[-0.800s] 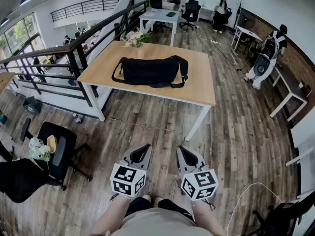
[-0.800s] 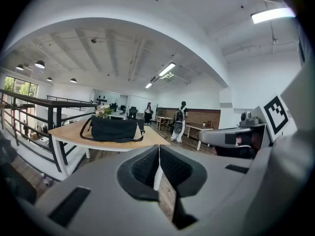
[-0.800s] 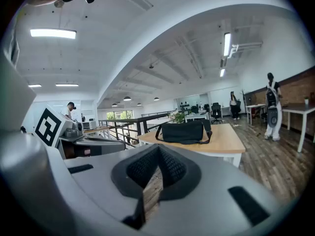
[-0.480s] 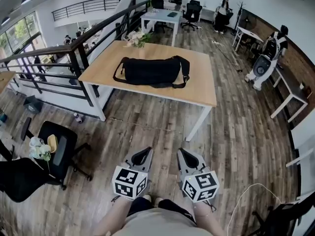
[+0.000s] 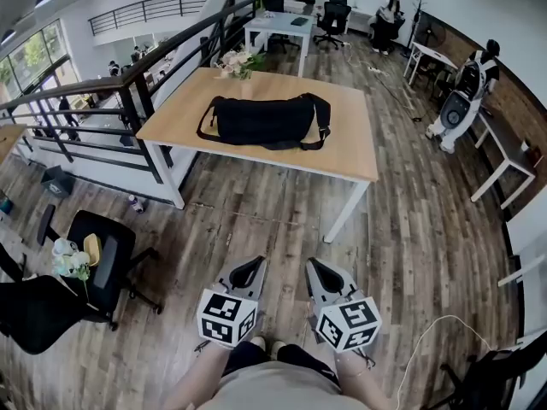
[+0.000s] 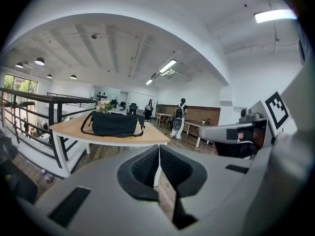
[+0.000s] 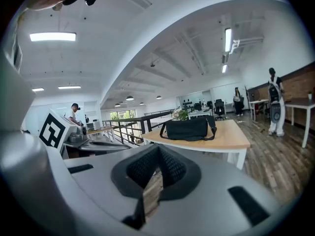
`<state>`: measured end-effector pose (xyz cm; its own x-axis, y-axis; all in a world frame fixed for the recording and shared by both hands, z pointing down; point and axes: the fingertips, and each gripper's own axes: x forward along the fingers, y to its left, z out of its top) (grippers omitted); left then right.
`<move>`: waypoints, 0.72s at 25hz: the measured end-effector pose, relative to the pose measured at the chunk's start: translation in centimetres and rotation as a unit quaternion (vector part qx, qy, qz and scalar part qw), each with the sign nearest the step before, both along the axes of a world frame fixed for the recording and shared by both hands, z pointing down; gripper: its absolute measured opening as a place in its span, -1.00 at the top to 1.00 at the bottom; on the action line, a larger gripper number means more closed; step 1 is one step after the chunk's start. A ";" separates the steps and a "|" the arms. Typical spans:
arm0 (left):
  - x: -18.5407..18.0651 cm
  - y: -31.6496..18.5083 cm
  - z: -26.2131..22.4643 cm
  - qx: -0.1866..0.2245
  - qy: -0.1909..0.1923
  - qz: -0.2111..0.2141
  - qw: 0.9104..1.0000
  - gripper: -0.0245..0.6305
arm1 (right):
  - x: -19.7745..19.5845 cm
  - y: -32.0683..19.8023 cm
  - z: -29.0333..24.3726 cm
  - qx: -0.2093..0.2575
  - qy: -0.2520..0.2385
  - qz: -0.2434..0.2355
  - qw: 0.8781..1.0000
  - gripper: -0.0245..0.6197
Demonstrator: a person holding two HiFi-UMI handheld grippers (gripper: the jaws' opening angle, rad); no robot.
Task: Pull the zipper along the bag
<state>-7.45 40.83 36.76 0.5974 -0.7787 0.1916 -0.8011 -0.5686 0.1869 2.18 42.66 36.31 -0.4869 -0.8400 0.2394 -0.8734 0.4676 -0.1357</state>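
A black duffel bag (image 5: 262, 122) with a shoulder strap lies on a light wooden table (image 5: 346, 148), far ahead of me. The left gripper view shows the bag (image 6: 114, 124) at its centre left, and the right gripper view has the bag (image 7: 188, 129) just right of centre. I hold both grippers close to my body above the wooden floor. My left gripper (image 5: 256, 263) is shut with nothing in it. My right gripper (image 5: 311, 265) is also shut and empty. Both point toward the table, well short of it. The bag's zipper is too small to make out.
A vase of flowers (image 5: 234, 65) stands at the table's far left corner. A black railing (image 5: 128, 92) runs along the table's left side. Black office chairs (image 5: 94, 263) stand at my left. Other desks (image 5: 282, 26) and several people (image 5: 470, 84) are farther back. A white cable (image 5: 427, 340) lies on the floor at right.
The table and bag have slid very slightly in the head view; both grippers sit a little lower in the picture. Their jaws stay shut.
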 end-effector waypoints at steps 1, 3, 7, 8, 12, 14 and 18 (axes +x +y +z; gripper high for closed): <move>0.1 0.1 0.0 0.004 -0.002 0.006 1.000 0.86 | -0.1 0.1 -0.1 -0.003 -0.006 -0.001 1.000 0.90; 0.4 0.0 -0.1 0.013 -0.010 0.026 1.000 0.86 | -0.3 0.0 -0.3 -0.005 -0.004 0.002 1.000 0.90; -0.3 -1.1 0.2 0.011 -0.026 0.038 0.999 0.86 | -0.8 -0.8 0.0 0.000 0.020 0.008 1.000 0.90; -0.7 -1.3 0.2 0.009 -0.024 0.035 0.999 0.86 | -1.0 -0.9 0.2 -0.001 0.025 0.009 1.000 0.90; -1.7 -1.6 -0.6 0.020 0.000 0.056 0.998 0.86 | -1.7 -1.4 0.8 -0.010 0.037 0.022 0.999 0.90; -1.7 -1.5 -0.7 0.023 0.007 0.064 0.998 0.86 | -1.5 -1.5 1.2 -0.016 0.033 0.031 0.999 0.90; -1.7 -2.0 -0.2 0.020 0.000 0.071 0.997 0.86 | -0.3 -1.7 1.8 -0.028 0.013 0.052 0.998 0.90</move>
<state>-9.15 38.85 36.54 0.7025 -0.6930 0.1620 -0.7117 -0.6837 0.1617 1.91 40.95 38.09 -0.3915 -0.8704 0.2986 -0.9201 0.3675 -0.1352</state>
